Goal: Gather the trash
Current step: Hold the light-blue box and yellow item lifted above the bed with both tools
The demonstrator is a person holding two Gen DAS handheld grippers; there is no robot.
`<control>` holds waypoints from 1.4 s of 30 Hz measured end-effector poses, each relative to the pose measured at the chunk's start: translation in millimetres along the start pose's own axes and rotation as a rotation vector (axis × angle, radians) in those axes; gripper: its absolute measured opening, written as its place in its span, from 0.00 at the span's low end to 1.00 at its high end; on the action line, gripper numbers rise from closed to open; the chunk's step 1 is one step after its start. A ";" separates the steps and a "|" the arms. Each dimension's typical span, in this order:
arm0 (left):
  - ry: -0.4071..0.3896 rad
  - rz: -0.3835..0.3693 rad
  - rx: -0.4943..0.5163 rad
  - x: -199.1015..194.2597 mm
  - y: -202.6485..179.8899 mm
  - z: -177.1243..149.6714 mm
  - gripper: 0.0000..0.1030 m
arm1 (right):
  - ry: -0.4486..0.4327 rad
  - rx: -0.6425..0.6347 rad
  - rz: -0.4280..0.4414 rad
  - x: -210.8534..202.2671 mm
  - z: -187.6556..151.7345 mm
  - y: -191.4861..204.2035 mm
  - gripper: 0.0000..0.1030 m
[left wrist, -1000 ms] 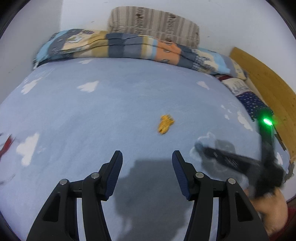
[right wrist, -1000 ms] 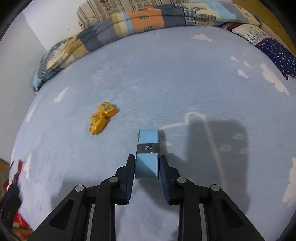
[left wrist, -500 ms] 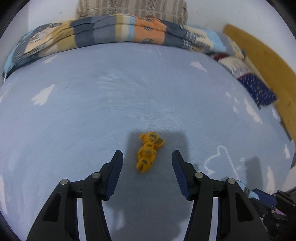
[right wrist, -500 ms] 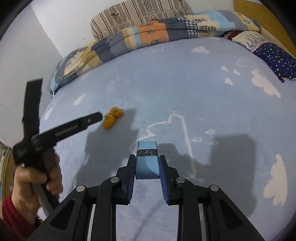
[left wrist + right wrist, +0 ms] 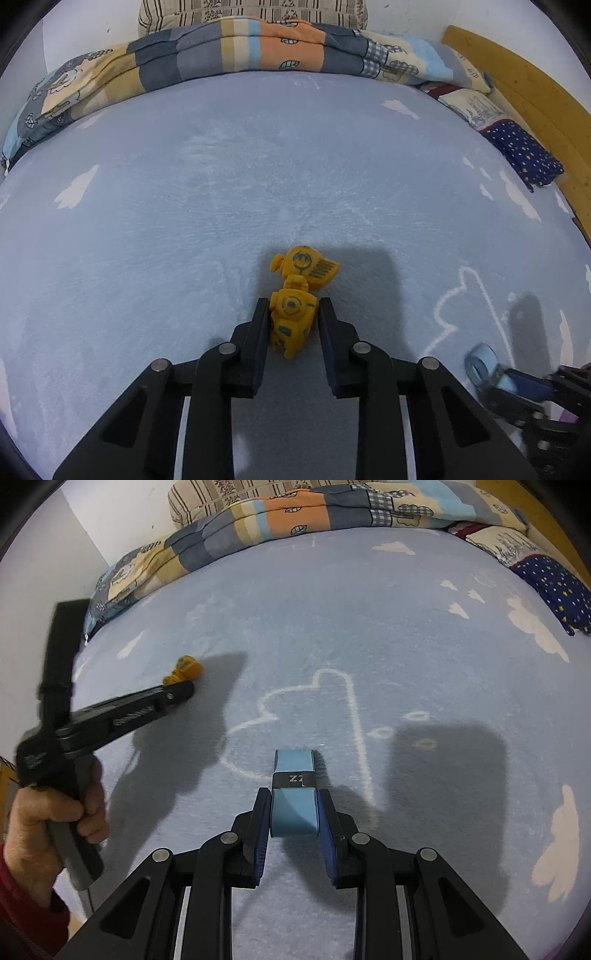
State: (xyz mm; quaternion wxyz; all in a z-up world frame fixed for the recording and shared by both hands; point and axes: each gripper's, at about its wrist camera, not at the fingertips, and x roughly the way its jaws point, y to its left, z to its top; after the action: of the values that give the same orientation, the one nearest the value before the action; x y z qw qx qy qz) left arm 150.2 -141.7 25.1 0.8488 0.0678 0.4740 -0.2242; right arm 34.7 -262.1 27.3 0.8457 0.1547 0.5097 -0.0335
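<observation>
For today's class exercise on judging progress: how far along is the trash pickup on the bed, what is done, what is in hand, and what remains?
Done: the right gripper is shut on the blue roll, lifted off the bedspread. In hand: the left gripper has its fingers against both sides of the yellow toy, which appears to rest on the bedspread. Left: lifting the toy and dropping both items somewhere; no bin is visible.

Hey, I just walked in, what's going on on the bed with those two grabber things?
A person is picking bits off a light blue cloud-print bedspread with a handheld gripper in each hand. The left gripper has its fingers on either side of a small yellow toy that lies on the bedspread, seemingly just gripped and not lifted. The right gripper is shut on a light blue roll with a black band, held above the bed. A folded patchwork quilt lies at the far end.
</observation>
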 end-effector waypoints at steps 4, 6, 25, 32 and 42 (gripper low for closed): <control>-0.022 0.003 0.002 -21.9 -0.6 -5.4 0.24 | 0.034 -0.009 -0.003 10.2 -1.8 -2.8 0.26; -0.043 0.004 0.005 -37.1 -1.1 -8.3 0.24 | 0.019 -0.016 -0.007 5.3 -0.1 0.6 0.25; -0.227 0.039 0.006 -214.1 -21.9 -116.0 0.24 | -0.348 -0.117 0.083 -126.0 -63.3 51.5 0.25; -0.288 0.108 0.005 -228.1 -42.9 -154.2 0.24 | -0.408 -0.141 0.090 -149.4 -95.3 54.7 0.25; -0.346 0.231 0.037 -225.0 -46.8 -160.3 0.24 | -0.398 -0.159 0.088 -146.4 -107.4 62.2 0.25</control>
State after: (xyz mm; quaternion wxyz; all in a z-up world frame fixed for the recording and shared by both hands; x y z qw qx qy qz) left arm -96.0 -59.7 130.8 0.9363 0.0976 0.3059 -0.1422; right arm -113.5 -186.0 122.6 0.9399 0.1000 0.3263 0.0136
